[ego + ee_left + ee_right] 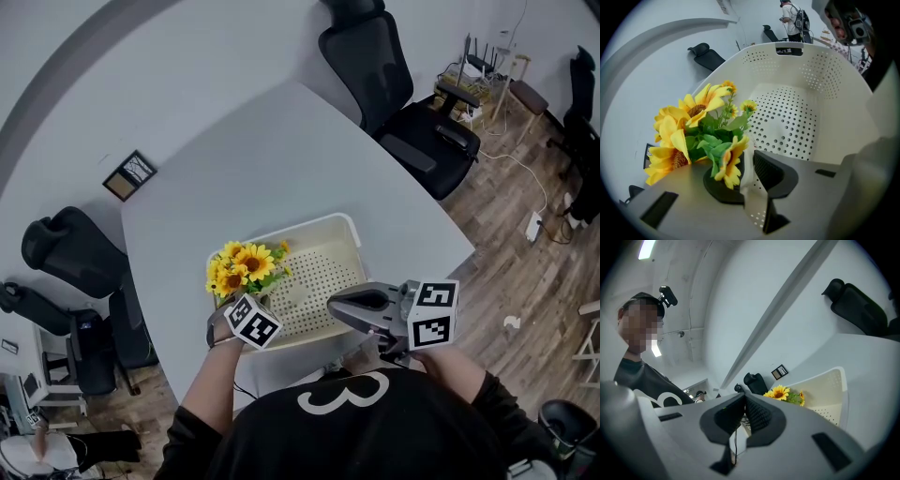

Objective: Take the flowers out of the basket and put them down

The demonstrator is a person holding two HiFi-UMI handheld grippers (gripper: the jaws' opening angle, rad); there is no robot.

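My left claw [746, 161] sits low centre, pads a slit apart and clamped on nothing. The flowers [701, 136] lean on its left pad, in the left corner of the basket [834, 84]. I judge the grab is under way: next, close on the stems and lift clear of the rim. My right claw [744, 401] is clenched and empty. The surface [281, 159] beyond offers room.

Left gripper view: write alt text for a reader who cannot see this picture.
A bunch of yellow sunflowers with green leaves sits at the left side of a white perforated basket, one bloom draped over a jaw of the left gripper. The grey jaws stand slightly apart, with the basket floor showing between them.
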